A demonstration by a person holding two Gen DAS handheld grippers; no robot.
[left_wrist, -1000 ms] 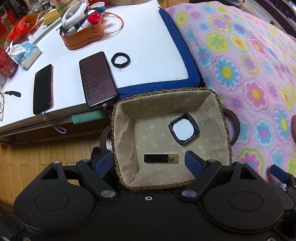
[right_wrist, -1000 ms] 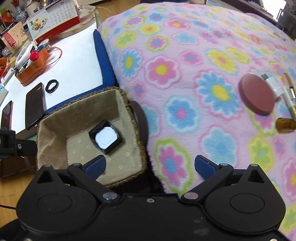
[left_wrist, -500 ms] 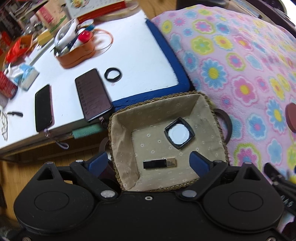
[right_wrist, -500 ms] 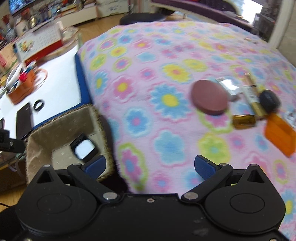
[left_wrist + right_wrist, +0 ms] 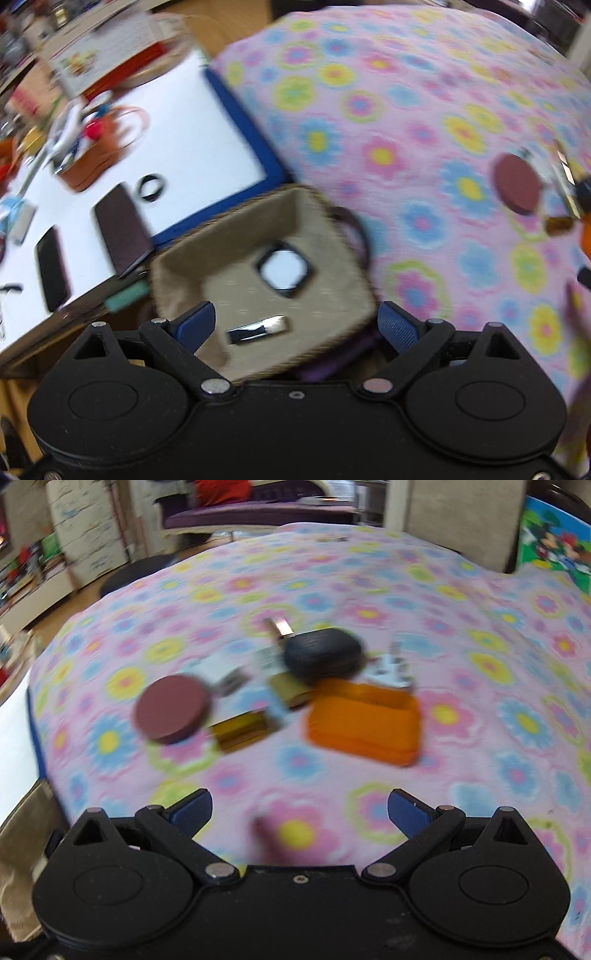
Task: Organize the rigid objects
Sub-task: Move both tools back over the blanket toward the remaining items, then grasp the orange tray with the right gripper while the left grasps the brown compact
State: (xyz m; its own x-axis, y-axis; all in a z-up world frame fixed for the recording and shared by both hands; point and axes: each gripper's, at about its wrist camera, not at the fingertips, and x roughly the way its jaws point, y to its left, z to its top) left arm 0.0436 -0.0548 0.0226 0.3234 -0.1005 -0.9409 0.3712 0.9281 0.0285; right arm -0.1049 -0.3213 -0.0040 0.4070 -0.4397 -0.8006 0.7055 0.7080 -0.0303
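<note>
My left gripper (image 5: 295,325), jaws just opened wide with nothing gripped, hangs over the lined basket (image 5: 207,243) at frame centre holding a black-gold stick (image 5: 256,329) and square compact (image 5: 285,268); my right gripper (image 5: 299,808), jaws apart and empty, faces orange box (image 5: 364,722), maroon disc (image 5: 171,709), dark case (image 5: 323,659) mid-frame on the floral blanket (image 5: 480,627).

Open blanket (image 5: 258,775) ahead of right claw (image 5: 299,812), nothing blocking. Beyond: tight cluster — disc (image 5: 171,709), orange box (image 5: 364,720), black case (image 5: 323,655), touching. Basket (image 5: 343,258) interior roomy.
</note>
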